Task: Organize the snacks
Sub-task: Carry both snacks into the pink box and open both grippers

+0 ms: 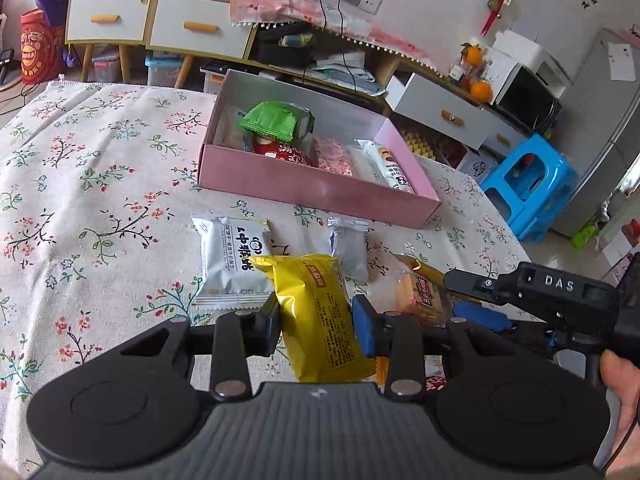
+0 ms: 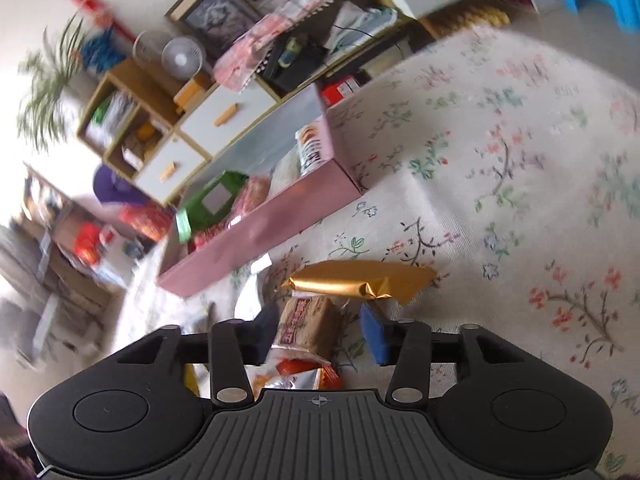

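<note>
My left gripper (image 1: pixel 320 324) is shut on a yellow snack packet (image 1: pixel 316 300), held just above the floral tablecloth. My right gripper (image 2: pixel 320 330) stands open around a cracker packet with a gold end (image 2: pixel 308 320). The packet lies between the fingers, and the blue right pad (image 2: pixel 374 336) stands a little off it. In the left wrist view that gripper (image 1: pixel 454 296) reaches in from the right to the same packet (image 1: pixel 420 298). Beyond lies an open pink box (image 1: pixel 320 192) holding green (image 1: pixel 276 120), red, pink and white packets. The right wrist view shows the box (image 2: pixel 272 220) tilted and blurred.
A white packet (image 1: pixel 232 256) and a small silver one (image 1: pixel 348 248) lie on the cloth between me and the box. A blue stool (image 1: pixel 528 184), low cabinets with drawers and a microwave stand past the table's far edge. A person's hand (image 1: pixel 616 380) shows at the right.
</note>
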`<state>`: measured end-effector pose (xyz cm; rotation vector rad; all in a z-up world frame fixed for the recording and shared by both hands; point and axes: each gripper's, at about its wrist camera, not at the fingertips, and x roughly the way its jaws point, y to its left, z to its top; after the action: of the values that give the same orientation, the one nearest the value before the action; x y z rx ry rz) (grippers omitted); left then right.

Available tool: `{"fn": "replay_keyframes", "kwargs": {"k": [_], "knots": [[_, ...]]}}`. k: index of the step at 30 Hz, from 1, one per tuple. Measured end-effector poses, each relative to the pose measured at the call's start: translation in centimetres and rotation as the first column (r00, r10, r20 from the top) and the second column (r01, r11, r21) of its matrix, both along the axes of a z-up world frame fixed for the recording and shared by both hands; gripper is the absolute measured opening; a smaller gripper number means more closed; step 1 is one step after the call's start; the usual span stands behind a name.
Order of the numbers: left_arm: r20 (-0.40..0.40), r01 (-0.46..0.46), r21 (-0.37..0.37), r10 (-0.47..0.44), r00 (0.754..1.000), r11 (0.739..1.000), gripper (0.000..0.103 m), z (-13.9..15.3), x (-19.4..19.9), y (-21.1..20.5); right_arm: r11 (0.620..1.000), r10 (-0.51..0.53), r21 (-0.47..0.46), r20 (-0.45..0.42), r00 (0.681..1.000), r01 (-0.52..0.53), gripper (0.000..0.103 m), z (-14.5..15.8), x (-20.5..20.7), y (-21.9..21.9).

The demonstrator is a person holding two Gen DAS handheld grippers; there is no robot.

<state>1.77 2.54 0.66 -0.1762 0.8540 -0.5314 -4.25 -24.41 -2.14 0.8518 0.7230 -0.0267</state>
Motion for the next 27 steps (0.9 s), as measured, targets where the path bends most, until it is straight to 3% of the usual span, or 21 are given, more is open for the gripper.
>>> {"fn": "replay_keyframes", "kwargs": {"k": [4,6,11,14,15,17,23,27], "knots": [[0.002,0.007,0.001,-0.007,1.000,1.000,0.034,0.0,0.0,-0.3,0.981,-0.095,0.168,-0.028,0.995,0.098,0.051,-1.7,-0.3,-2.1],[0.001,0.008,0.003,-0.008,1.000,1.000,0.034,0.0,0.1,-0.3,0.950,-0.145,0.273,-0.040,0.989,0.150,0.051,-2.5,-0.3,-2.9],[0.004,0.013,0.010,-0.013,1.000,1.000,0.034,0.0,0.2,-0.5,0.882,-0.221,0.411,-0.072,0.973,0.231,0.051,-3.7,0.5,-3.6],[0.012,0.013,0.017,-0.013,1.000,1.000,0.034,0.1,0.2,-0.5,0.826,-0.290,0.474,-0.110,0.951,0.306,0.037,-4.9,0.9,-4.0],[0.016,0.013,0.020,-0.013,1.000,1.000,0.034,0.1,0.3,-0.6,0.816,-0.313,0.472,-0.124,0.942,0.333,0.030,-5.1,1.1,-4.1],[0.019,0.011,0.022,-0.012,1.000,1.000,0.034,0.2,0.4,-0.5,0.832,-0.331,0.427,-0.129,0.935,0.354,0.014,-5.0,1.5,-4.1],[0.049,0.014,0.019,-0.015,0.999,1.000,0.034,0.9,0.7,-0.5,0.867,-0.343,0.362,-0.065,0.937,0.343,0.011,-4.2,1.3,-3.8],[0.062,0.004,0.005,-0.004,0.998,1.000,0.034,1.6,1.5,-0.3,0.853,-0.344,0.411,-0.023,0.939,0.322,0.010,-3.0,0.4,-4.3]]}}
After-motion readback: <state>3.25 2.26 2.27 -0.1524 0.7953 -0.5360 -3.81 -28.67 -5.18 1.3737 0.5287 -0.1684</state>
